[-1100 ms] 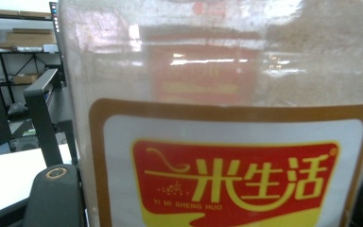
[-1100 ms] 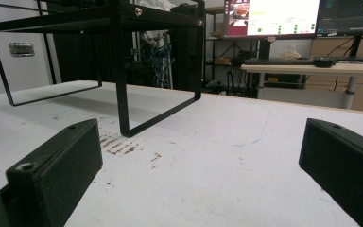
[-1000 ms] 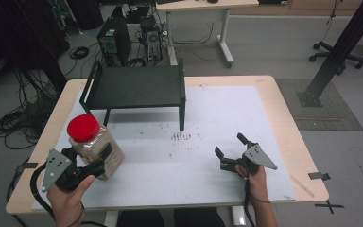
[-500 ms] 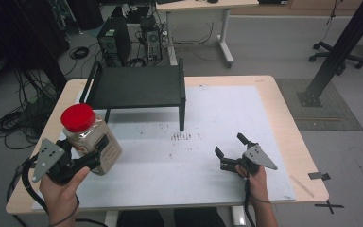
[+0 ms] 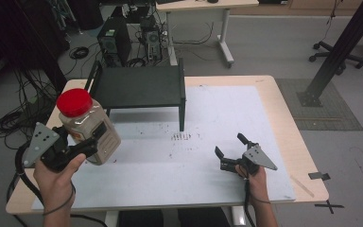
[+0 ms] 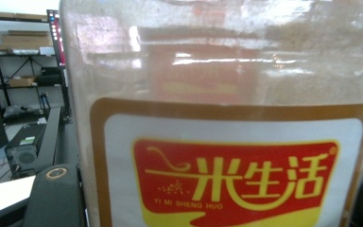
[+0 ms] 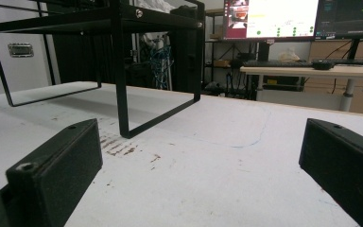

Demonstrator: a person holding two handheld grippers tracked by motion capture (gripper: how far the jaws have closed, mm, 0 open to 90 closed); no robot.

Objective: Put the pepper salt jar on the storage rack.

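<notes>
Jaws on my left gripper (image 5: 82, 149) are clamped low around the clear plastic, red-lidded grain jar (image 5: 90, 130), lifted off the worktop (image 5: 208, 118). Feels heavy, slick, top-heavy; I'd grip mid-body. Right gripper (image 5: 230, 152) rests wide apart, empty.

I see the jar (image 5: 90, 126) at the table's (image 5: 274, 118) left, the rack (image 5: 139, 86) behind it, my right gripper (image 5: 228, 152) opposite

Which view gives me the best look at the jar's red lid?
The high view: the red lid sits in full sight atop the jar. The left gripper view frames the jar's label and clear wall, cutting the lid off.
</notes>
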